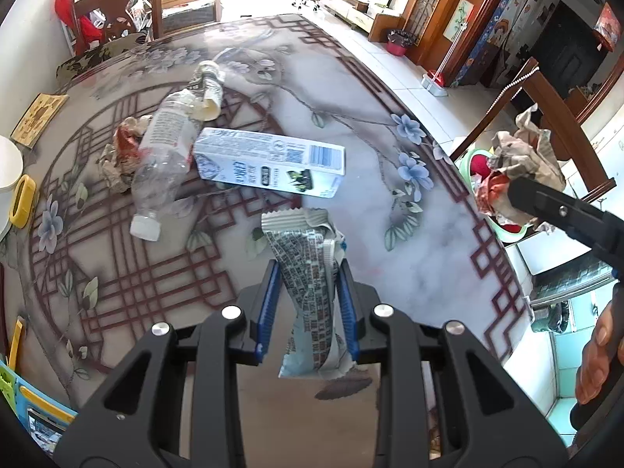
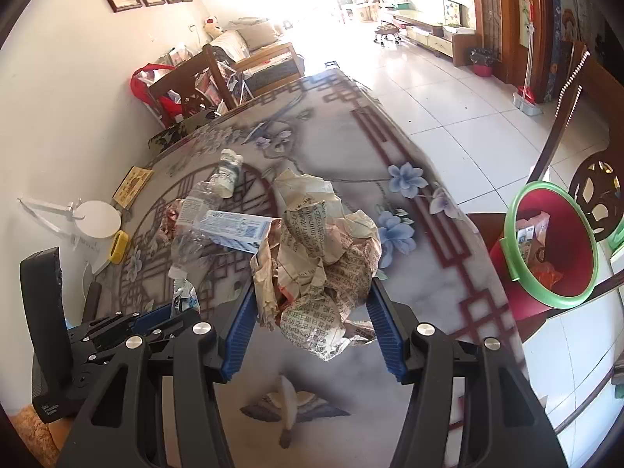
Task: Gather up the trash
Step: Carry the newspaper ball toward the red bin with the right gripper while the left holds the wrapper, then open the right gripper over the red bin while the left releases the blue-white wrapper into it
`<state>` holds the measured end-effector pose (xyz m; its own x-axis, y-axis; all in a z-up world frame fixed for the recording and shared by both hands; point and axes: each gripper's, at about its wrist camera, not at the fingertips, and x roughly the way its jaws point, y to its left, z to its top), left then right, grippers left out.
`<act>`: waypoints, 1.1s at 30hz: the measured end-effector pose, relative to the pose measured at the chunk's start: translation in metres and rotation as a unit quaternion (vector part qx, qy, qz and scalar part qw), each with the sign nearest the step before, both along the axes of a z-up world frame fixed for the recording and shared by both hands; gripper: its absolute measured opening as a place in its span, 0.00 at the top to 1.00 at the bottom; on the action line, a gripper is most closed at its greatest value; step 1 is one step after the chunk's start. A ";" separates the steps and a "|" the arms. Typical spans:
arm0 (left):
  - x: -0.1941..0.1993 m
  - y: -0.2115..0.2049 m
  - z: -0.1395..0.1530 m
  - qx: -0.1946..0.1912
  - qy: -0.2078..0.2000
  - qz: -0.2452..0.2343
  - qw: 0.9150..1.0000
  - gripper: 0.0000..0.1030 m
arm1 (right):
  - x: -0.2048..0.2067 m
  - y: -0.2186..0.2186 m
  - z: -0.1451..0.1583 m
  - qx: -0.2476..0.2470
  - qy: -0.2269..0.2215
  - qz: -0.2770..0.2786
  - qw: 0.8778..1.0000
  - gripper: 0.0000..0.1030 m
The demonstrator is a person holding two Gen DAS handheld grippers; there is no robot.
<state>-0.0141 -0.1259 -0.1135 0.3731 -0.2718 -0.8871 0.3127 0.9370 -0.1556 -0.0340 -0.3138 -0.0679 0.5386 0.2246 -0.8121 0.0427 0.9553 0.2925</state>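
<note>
Left wrist view: left gripper (image 1: 308,277) clamps a crinkled silver wrapper (image 1: 312,296), dense black print unreadable.
Right gripper (image 2: 312,304) pinches crumpled newspaper (image 2: 323,257); red bin (image 2: 553,249) at 3 o'clock.

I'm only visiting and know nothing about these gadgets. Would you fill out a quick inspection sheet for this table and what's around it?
Surface: table with a floral, lattice-patterned covering.
Job's things: red bin with a green rim, beside the table, already holding some trash; milk carton, crushed plastic bottle, small bottle and crumpled wrapper lying on the table.
Clutter: yellow object and a white round item at the table's left edge.
Grippers: left gripper, jaws shut on a printed wrapper; right gripper, jaws shut on a newspaper wad.
Cables: nothing seen.
Surroundings: wooden chairs, tiled floor, sofa, bright window.
</note>
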 end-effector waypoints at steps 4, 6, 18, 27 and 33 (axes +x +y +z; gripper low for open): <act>0.002 -0.015 0.001 0.002 -0.002 -0.001 1.000 0.73 | 0.002 -0.020 0.001 -0.001 -0.002 -0.007 1.000 0.47; 0.003 -0.025 0.001 0.003 -0.001 -0.002 1.000 0.73 | 0.003 -0.031 0.002 -0.001 -0.002 -0.011 1.000 0.47; 0.006 -0.092 -0.001 0.011 0.003 -0.012 1.000 0.73 | 0.010 -0.096 -0.001 0.000 0.000 -0.023 1.000 0.47; 0.007 -0.141 -0.003 0.017 0.009 -0.018 1.000 0.73 | 0.012 -0.142 -0.005 0.007 0.002 -0.028 1.000 0.47; 0.012 -0.180 -0.004 0.021 0.009 -0.037 0.999 0.73 | 0.009 -0.181 -0.007 0.010 0.003 -0.049 0.999 0.47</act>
<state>-0.0023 -0.3063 -0.1172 0.3363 -0.2611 -0.9048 0.3793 0.9170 -0.1236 -0.0246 -0.4953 -0.0753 0.5536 0.1875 -0.8114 0.1380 0.9402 0.3114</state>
